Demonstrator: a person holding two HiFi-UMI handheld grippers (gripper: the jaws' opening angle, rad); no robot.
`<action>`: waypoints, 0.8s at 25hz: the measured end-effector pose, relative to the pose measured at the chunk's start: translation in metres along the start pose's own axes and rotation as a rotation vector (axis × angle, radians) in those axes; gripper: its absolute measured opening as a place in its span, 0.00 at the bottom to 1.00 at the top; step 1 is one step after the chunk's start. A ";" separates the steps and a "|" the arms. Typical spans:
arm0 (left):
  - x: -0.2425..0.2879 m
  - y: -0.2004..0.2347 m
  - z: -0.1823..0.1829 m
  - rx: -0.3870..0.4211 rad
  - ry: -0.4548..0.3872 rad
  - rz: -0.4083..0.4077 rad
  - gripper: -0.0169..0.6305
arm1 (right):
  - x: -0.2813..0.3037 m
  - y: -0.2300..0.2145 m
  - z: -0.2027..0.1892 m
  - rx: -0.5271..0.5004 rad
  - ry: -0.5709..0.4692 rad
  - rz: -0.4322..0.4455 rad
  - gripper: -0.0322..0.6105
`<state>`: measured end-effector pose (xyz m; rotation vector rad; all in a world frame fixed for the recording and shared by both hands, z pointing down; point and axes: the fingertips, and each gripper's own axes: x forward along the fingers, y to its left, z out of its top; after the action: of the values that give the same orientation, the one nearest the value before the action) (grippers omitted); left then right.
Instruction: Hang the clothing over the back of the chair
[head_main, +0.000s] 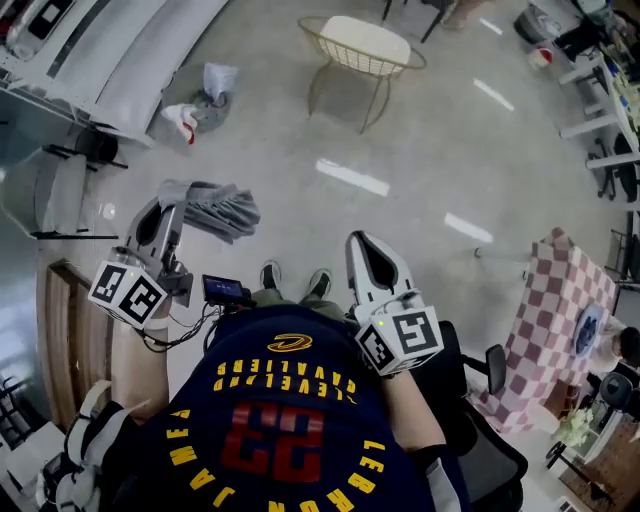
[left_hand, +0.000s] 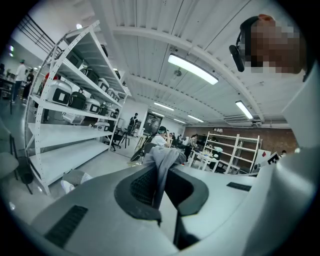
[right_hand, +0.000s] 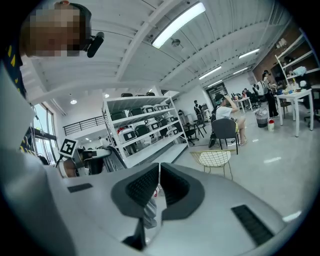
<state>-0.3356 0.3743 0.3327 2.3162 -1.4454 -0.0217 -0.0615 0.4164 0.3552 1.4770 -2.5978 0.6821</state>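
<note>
Our left claw (head_main: 172, 203) is clamped on a soft, crumpled grey garment (head_main: 222, 210), which hangs bunched at its tips above the floor. Our right claw (head_main: 366, 248), beside it, has its jaws pressed together on nothing. Ahead of both claws and well apart from them stands a wire chair (head_main: 362, 48) with a pale seat pad. Ahead of the left claw, a small heap of clothes (head_main: 205, 105) lies on the glossy grey floor (head_main: 420, 150), near white metal shelving (head_main: 130, 60).

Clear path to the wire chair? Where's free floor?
Bare floor runs from the shoes up to the wire chair, and right to the checkered table. Crowded left: clothes pile beside the shelving.
</note>
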 end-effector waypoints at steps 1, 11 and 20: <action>0.004 -0.001 0.005 0.009 -0.013 0.006 0.05 | 0.000 -0.007 0.004 0.001 -0.010 -0.002 0.07; 0.045 -0.018 0.050 0.059 -0.076 0.081 0.05 | -0.006 -0.071 0.025 0.043 -0.015 0.020 0.07; 0.108 0.003 0.064 0.058 -0.059 0.069 0.05 | 0.023 -0.122 0.041 0.067 -0.032 -0.081 0.07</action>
<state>-0.3026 0.2585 0.2971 2.3280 -1.5746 -0.0295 0.0345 0.3276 0.3662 1.6152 -2.5462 0.7487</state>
